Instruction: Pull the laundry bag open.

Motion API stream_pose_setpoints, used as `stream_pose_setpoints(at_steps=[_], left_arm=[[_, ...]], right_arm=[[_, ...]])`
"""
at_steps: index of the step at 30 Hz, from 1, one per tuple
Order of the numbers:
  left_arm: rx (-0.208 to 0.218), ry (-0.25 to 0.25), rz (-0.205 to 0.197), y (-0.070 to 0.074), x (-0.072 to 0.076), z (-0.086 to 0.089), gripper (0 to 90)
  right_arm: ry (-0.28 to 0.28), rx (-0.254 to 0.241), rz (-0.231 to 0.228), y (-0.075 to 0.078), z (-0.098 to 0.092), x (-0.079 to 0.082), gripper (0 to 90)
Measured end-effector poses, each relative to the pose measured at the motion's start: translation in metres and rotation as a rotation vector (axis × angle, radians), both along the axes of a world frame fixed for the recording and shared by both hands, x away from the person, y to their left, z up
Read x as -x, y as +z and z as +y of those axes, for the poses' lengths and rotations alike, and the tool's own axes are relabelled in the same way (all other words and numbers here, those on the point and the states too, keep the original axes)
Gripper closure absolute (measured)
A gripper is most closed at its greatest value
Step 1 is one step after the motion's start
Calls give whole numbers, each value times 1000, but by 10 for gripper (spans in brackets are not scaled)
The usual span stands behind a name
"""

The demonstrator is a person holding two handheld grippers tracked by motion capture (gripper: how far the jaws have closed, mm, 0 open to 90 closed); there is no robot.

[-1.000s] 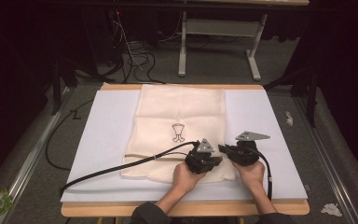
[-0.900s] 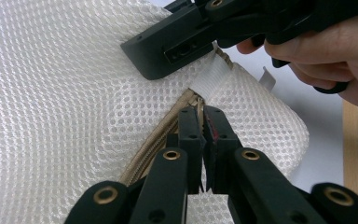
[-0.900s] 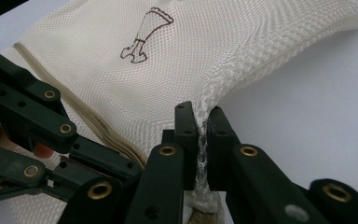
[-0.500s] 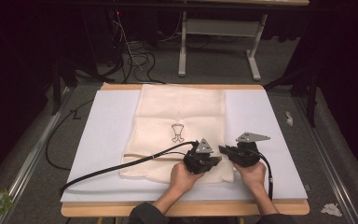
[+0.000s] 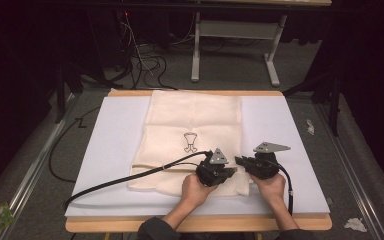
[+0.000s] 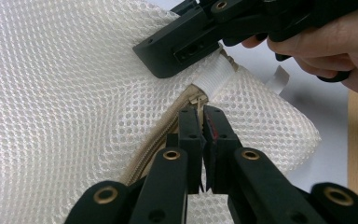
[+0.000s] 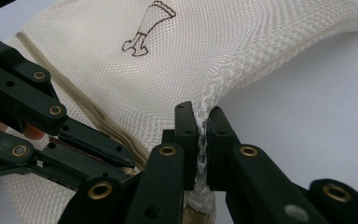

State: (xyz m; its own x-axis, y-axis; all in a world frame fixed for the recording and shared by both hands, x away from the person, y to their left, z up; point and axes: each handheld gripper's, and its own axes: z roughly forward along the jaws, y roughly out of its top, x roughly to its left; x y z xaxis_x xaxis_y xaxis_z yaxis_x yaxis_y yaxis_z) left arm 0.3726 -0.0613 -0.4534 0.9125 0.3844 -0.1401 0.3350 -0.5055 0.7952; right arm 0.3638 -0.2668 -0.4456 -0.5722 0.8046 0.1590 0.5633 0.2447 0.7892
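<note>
While the cream mesh laundry bag [image 5: 192, 135] is lying flat along the middle of the white table mat [image 5: 110, 150], reaching from the far edge to near the person's hands, both grippers are working at its near right corner. Going from the left, a black cable [image 5: 130, 176] is trailing across the mat to the left gripper [image 6: 202, 122], whose jaws are pinching nearly together on the zipper pull [image 6: 196, 99] at the end of the tan zipper [image 6: 161, 137]. Just right of it, the right gripper [image 7: 202, 122] is clamping a bunched fold of mesh at the bag's corner, beside the white end tab [image 6: 213, 77], and lifting it slightly off the mat. Judging by how it is draping and creasing, the bag is light, soft and limp, so it is likely to bunch rather than resist; the open weave is offering good purchase but could snag. Holding the fabric close to the zipper end, as the right gripper is doing, looks the sensible way to brace it while the small, thin pull is being drawn.
</note>
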Motion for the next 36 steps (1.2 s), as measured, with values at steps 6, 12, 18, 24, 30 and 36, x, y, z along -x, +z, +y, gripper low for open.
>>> stream_pose_setpoints(at_steps=[6,12,18,24,30,36], left_arm=[[-13,7,-2,2,-1,1,868],[-10,18,23,-1,-3,0,868],[-45,32,20,-3,-1,4,869],[-28,30,25,0,-2,8,869],[-33,48,22,-1,-5,16,869],[-30,53,15,1,-4,19,868]], right_arm=[[7,8,1,0,1,0,874],[13,17,-4,-2,0,1,874],[2,6,1,-1,-3,0,875],[3,-1,-4,-2,-4,0,875],[-3,-3,-1,-2,-6,-2,874],[-3,-3,-3,-1,-5,-2,873]])
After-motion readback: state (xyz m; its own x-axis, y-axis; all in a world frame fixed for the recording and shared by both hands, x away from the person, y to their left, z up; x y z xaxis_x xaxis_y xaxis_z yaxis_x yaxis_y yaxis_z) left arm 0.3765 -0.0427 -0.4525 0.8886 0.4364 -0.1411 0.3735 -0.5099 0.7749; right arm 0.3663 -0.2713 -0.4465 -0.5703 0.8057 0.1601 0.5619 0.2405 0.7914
